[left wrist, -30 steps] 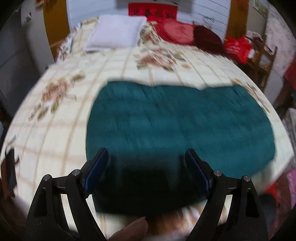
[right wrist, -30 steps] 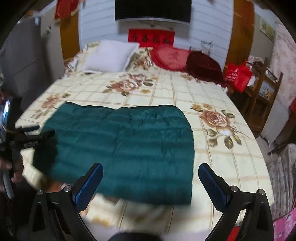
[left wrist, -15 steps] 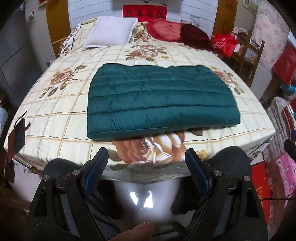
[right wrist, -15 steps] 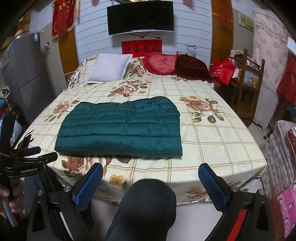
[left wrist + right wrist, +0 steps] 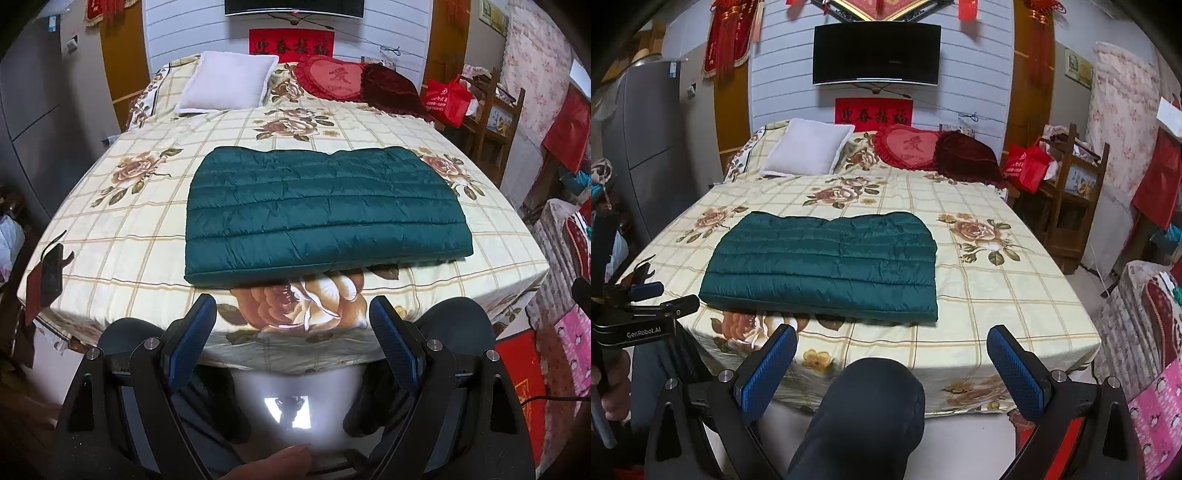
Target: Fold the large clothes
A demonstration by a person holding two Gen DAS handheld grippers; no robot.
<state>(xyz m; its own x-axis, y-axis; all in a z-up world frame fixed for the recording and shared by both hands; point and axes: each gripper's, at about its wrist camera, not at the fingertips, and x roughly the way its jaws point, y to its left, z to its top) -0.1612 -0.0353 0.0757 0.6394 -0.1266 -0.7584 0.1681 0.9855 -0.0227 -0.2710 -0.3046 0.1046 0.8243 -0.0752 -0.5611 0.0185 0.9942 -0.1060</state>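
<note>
While both grippers hang off the near edge of the bed point(image 5: 110, 236), the folded green quilted coat point(image 5: 317, 210) lies flat on the flowered bedspread, a neat rectangle in the middle of the left wrist frame and left of centre in the right wrist frame, its near edge just short of the mattress edge. The left gripper point(image 5: 291, 325) stands with its blue-padded jaws wide apart at the bottom of its frame, nothing between them, over the bed's edge and the person's dark-trousered knees point(image 5: 454, 325). The right gripper point(image 5: 892, 356) is likewise spread wide with nothing in its jaws, one knee filling the gap at bottom centre. Neither touches the coat. At the far end of the bed, in the upper middle, a white pillow point(image 5: 809, 151) leans beside a red heart cushion point(image 5: 908, 147) and a dark red cushion point(image 5: 967, 158)
</note>
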